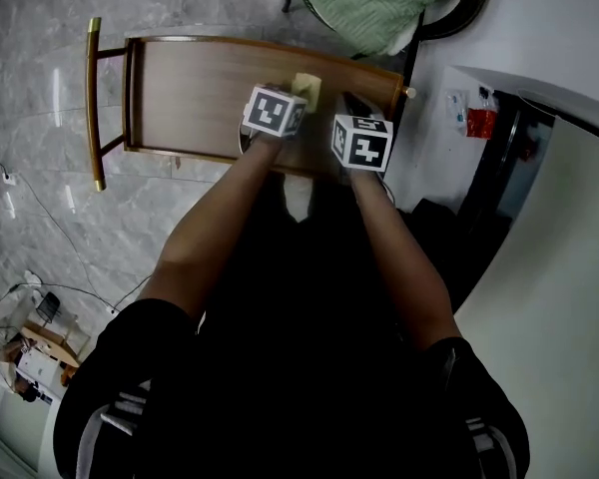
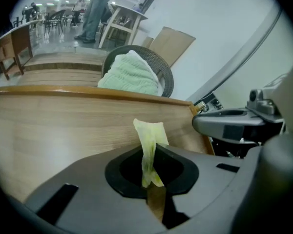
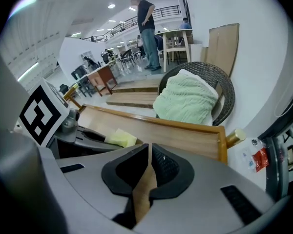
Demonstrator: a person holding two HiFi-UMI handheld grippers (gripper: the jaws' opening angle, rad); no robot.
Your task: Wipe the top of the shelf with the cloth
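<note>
Shelf (image 1: pixel 185 93): wooden top with a raised rim and brass-coloured posts, standing on grey marble floor (image 1: pixel 40 198) beside a white wall. Cloth (image 1: pixel 307 88): small, pale yellow-green, over the right part of the shelf top; the left gripper view shows it as a crumpled strip (image 2: pixel 149 145) rising from between the jaws, though whether its free end touches the wood cannot be told. Left gripper (image 1: pixel 292 98): over the shelf top, jaws closed tight on the cloth, seen in its own view (image 2: pixel 154 172). Right gripper (image 1: pixel 354 108): just beside the left one, nearer the shelf's right end; jaws pressed together with nothing between them, only the wood visible behind the slit (image 3: pixel 149 172). From the right gripper view, the cloth (image 3: pixel 121 138) shows at the left gripper's tip (image 3: pixel 85 133). Beyond the shelf: wicker chair (image 3: pixel 225 89) holding a folded green blanket (image 3: pixel 185 101). Background: a person standing (image 3: pixel 146 18) by a white table.
</note>
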